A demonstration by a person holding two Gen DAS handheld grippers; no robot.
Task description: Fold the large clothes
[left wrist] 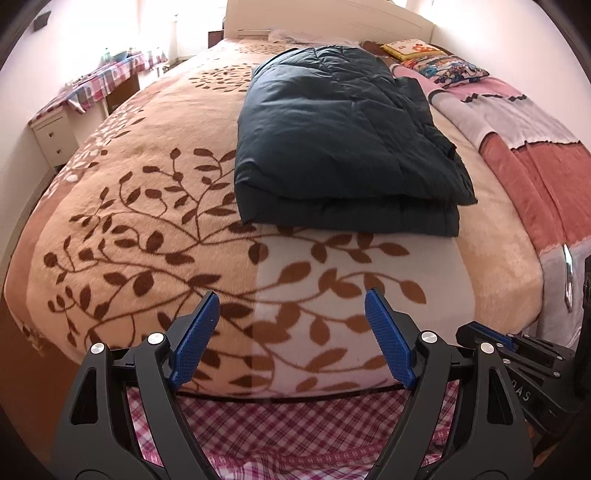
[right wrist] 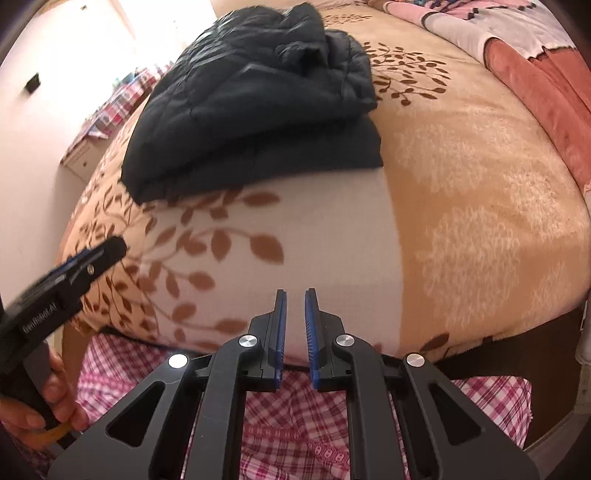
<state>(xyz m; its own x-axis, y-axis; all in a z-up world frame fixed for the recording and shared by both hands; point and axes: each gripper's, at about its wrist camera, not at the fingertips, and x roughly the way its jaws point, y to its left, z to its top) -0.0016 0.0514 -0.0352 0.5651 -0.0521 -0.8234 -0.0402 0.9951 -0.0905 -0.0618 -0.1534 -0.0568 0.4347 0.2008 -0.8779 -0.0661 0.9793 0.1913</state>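
A dark navy quilted jacket [left wrist: 340,133] lies folded in a thick stack on the bed's leaf-patterned blanket [left wrist: 147,206]. It also shows in the right wrist view [right wrist: 251,107], with a crumpled layer on top. My left gripper [left wrist: 291,306] is open and empty, hanging over the bed's near edge, well short of the jacket. My right gripper [right wrist: 295,299] is nearly closed, a narrow gap between its blue pads [right wrist: 311,328], holding nothing, also at the bed's near edge. The left gripper shows at the left of the right wrist view [right wrist: 92,258], held by a hand.
A pink and rust patchwork blanket [left wrist: 517,147] covers the bed's right side, with colourful pillows [left wrist: 443,66] near the headboard [left wrist: 332,18]. A white nightstand with a plaid cloth [left wrist: 85,96] stands left of the bed. A pink plaid sheet [left wrist: 288,428] hangs below the blanket edge.
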